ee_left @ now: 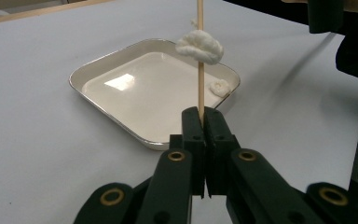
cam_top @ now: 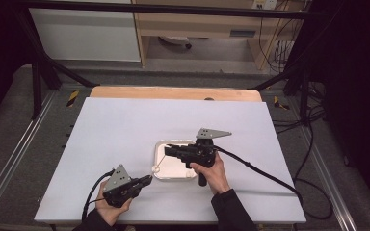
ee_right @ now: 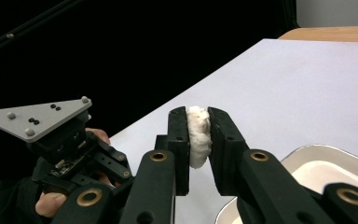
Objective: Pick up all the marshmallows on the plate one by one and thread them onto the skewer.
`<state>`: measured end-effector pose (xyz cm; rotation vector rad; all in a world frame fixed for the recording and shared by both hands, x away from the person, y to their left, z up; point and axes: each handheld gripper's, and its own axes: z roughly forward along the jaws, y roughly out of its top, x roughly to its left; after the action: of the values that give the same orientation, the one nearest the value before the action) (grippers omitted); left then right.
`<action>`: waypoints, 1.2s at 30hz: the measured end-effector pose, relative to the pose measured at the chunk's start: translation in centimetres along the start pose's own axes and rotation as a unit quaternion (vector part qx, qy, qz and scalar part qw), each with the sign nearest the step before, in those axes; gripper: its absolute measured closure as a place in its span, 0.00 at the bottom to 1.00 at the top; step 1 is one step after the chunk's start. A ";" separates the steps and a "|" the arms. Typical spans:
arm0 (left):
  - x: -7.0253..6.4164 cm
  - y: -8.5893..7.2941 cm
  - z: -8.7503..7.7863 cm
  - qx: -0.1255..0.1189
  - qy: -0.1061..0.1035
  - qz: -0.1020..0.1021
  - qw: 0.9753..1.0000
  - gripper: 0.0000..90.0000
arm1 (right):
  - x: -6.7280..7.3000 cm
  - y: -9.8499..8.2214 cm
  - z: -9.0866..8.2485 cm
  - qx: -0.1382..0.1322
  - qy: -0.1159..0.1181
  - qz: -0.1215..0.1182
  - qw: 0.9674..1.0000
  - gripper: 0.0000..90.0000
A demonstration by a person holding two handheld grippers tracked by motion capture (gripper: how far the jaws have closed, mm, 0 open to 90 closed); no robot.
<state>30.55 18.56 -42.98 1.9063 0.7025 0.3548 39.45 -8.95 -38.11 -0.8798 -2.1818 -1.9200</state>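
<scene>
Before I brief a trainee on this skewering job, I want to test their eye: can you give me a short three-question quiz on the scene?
1. True or false: the left claw is shut on the wooden skewer.
2. What does the right claw squeeze? A) a white marshmallow B) a spoon C) nothing
3. Where does the loose marshmallow piece lie?

Key:
1. True; one marshmallow is already threaded on the skewer.
2. A.
3. In the white square tray, in the corner nearest the right claw.
</scene>
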 end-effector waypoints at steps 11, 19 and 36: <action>-0.2 -0.1 0.3 0.007 0.003 0.005 1.000 0.98 | 0.3 -0.6 0.3 -0.002 0.012 0.004 1.000 0.90; -0.2 0.1 0.2 0.000 0.001 0.003 1.000 0.99 | 0.4 -1.0 0.5 0.001 0.018 0.007 1.000 0.90; -0.1 0.4 0.6 -0.004 0.010 -0.005 1.000 0.98 | 0.5 -1.9 1.1 0.031 -0.005 0.003 1.000 0.64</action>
<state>30.94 17.91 -42.87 1.8924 0.7229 0.3700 38.47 -7.78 -39.73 -0.8859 -2.2286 -1.8387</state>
